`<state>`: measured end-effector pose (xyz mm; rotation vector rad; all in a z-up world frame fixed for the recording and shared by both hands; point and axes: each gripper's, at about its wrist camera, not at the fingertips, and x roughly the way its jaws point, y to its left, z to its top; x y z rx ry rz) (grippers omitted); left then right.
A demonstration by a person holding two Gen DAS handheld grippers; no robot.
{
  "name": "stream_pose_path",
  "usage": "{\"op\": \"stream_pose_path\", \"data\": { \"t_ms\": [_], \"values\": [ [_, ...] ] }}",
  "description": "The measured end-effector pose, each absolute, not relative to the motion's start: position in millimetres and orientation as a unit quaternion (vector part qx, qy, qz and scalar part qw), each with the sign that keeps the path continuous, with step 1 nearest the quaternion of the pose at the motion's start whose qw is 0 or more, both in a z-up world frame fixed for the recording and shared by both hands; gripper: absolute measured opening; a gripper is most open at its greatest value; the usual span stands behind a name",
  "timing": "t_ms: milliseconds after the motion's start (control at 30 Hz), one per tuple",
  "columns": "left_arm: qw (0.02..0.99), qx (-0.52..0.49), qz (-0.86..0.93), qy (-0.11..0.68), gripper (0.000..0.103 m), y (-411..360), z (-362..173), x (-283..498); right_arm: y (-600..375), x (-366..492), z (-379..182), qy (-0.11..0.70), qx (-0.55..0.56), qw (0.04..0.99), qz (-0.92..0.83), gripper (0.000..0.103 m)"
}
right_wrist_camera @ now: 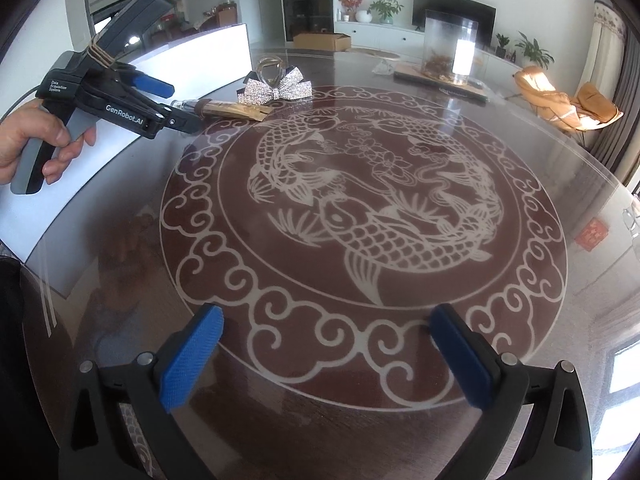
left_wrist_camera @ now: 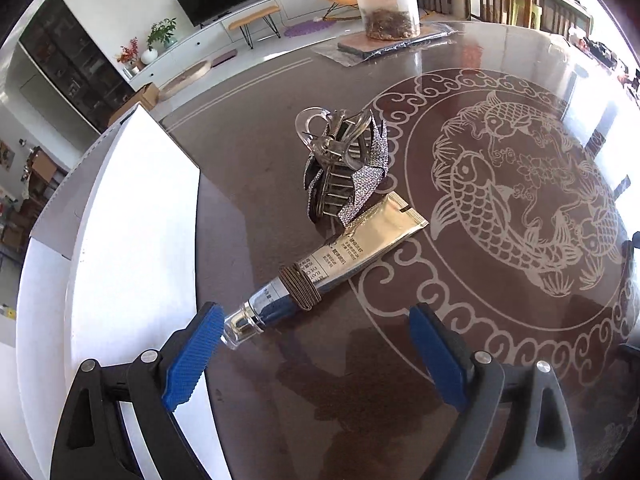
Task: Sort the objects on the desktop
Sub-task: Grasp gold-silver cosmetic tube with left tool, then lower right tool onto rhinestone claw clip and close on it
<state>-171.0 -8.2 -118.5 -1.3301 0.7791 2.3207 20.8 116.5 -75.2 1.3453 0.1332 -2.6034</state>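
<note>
The left gripper (left_wrist_camera: 316, 330) is hanging over the desk (left_wrist_camera: 260, 128) with its blue-padded fingers (left_wrist_camera: 192, 356) spread wide and gripping nothing. The gold-and-silver squeeze tube with a clear cap (left_wrist_camera: 320, 276) is lying flat just ahead of them, its cap end nearly touching the left pad and its crimped gold tail pointing away. A brown elastic hair tie (left_wrist_camera: 301, 288) is wound around the tube near the cap.

Beyond the tube's tail, the clear plastic hair claw with a rhinestone bow (left_wrist_camera: 340, 164) is standing against it, seemingly touching it. A white open box (left_wrist_camera: 132, 240) is sitting beside the left finger.

The right gripper (right_wrist_camera: 326, 356) is hovering over the fish pattern in the desk, its fingers equally wide apart and empty, well apart from all the items.

The tube is probably light, smooth and somewhat slippery, with a soft body that dents; closing across the firmer shoulder near the hair tie looks safest. The claw looks light but brittle, with awkward prongs, so it is best pinched at the bow or hinge.

Counted: one tube, one hair tie, one claw, one box.
</note>
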Motion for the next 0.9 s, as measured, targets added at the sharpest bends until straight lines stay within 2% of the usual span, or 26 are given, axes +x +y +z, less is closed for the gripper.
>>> {"op": "stream_pose_path", "data": {
  "t_ms": [100, 233, 300, 367, 400, 433, 467, 700, 900],
  "values": [
    [0.176, -0.469, 0.831, 0.244, 0.098, -9.1, -123.6, -193.0, 115.6, 20.5, -75.5, 0.050, 0.457, 0.102, -0.882, 0.103],
    [0.197, -0.507, 0.831, 0.116, 0.098, -31.7, -131.7, -217.9, 115.2, 20.2, -75.3, 0.050, 0.457, 0.101, -0.882, 0.103],
    [0.210, -0.480, 0.843, 0.122, 0.086, -33.7, -130.4, -208.7, 114.8, 20.6, -75.5, 0.050, 0.457, 0.101, -0.882, 0.103],
    [0.216, -0.468, 0.849, 0.119, 0.058, -36.0, -127.0, -198.7, 114.7, 20.7, -75.5, 0.051, 0.457, 0.101, -0.882, 0.103],
    [0.213, -0.466, 0.851, 0.117, 0.050, -37.4, -125.5, -193.1, 114.8, 20.7, -75.6, 0.051, 0.457, 0.101, -0.882, 0.103],
    [0.210, -0.465, 0.852, 0.114, 0.033, -38.9, -124.5, -186.7, 114.7, 20.7, -75.5, 0.051, 0.457, 0.101, -0.882, 0.103],
    [0.205, -0.467, 0.853, 0.112, 0.029, -40.0, -124.0, -179.3, 114.7, 20.8, -75.5, 0.051, 0.457, 0.101, -0.882, 0.103],
    [0.176, -0.495, 0.839, 0.140, 0.029, -48.8, -123.0, -122.2, 114.9, 20.4, -75.7, 0.051, 0.457, 0.101, -0.882, 0.103],
    [0.131, -0.530, 0.834, 0.084, 0.028, -81.7, -120.3, -102.4, 114.6, 20.3, -76.2, 0.052, 0.458, 0.100, -0.882, 0.103]
  ]
}}
